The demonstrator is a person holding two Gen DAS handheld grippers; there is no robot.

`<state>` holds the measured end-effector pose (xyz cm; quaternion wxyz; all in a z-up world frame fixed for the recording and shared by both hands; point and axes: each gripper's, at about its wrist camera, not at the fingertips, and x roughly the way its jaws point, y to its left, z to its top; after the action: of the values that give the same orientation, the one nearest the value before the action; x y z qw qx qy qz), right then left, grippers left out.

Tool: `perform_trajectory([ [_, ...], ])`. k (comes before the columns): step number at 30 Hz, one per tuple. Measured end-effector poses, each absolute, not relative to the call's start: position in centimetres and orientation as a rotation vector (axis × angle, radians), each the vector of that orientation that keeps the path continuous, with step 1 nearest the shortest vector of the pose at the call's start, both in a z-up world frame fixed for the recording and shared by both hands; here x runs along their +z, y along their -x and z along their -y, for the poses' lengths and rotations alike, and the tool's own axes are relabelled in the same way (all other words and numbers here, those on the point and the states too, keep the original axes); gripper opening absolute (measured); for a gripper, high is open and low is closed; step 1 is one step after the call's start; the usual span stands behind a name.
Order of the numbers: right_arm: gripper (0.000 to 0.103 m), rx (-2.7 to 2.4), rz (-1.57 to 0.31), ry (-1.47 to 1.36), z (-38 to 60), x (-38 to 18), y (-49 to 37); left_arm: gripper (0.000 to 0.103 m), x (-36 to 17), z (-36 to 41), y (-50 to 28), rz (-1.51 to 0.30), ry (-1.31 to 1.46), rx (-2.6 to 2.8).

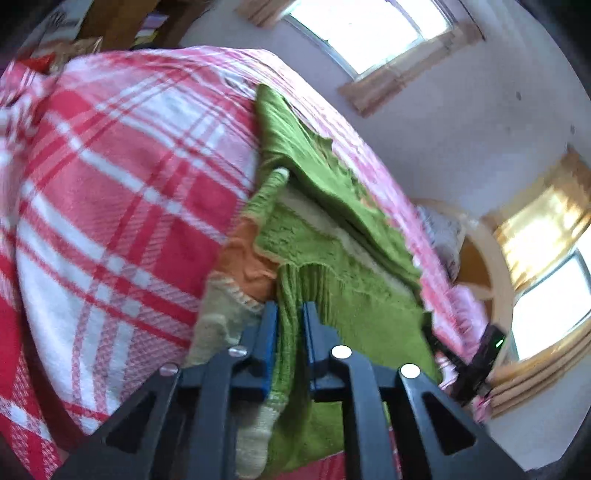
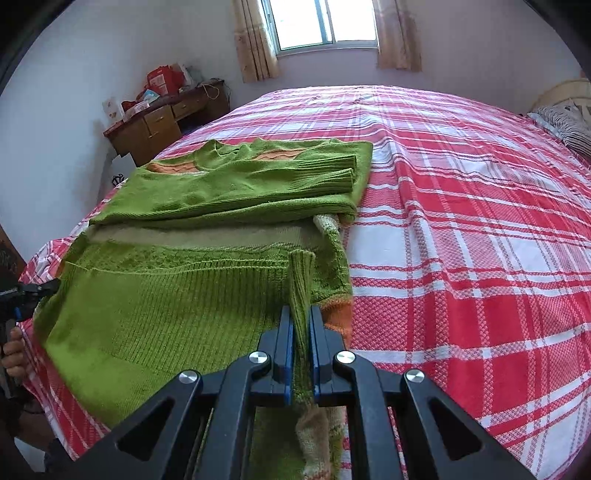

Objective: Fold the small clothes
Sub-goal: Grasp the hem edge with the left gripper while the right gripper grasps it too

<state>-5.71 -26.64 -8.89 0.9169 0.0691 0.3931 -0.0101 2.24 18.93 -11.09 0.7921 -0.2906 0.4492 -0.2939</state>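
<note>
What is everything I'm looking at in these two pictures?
sweater: one, green with orange and cream bands, partly folded on the bed
bedspread: one, red, pink and white plaid, covering the bed
pillow: one, striped grey, far right of the bed
desk: one, brown wood, corner by the wall, cluttered on top
window: one with beige curtains, behind the bed
left gripper: black with blue pads, shut on sweater
right gripper: same, shut on sweater
hand: one, left edge

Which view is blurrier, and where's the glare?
Left wrist: tilted, motion-smeared plaid bedspread, blown-out windows. Right wrist: sharp, green sweater knit clear, only the far window overexposed. Both show fisheye bending at edges.
</note>
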Motion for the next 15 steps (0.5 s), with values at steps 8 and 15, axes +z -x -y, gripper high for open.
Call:
perform_trajectory([
  [8,0.007,-0.057,-0.765,-0.111,25.8,-7.2,6.4,0.01,-6.5,-18.8,-0.3,-0.823,0.443,-0.574],
  [15,0.007,-0.085,-0.799,-0.128,26.3,-8.7,6.9,0.012,-8.1,-17.0,-2.1,-0.925,0.315,-0.566],
])
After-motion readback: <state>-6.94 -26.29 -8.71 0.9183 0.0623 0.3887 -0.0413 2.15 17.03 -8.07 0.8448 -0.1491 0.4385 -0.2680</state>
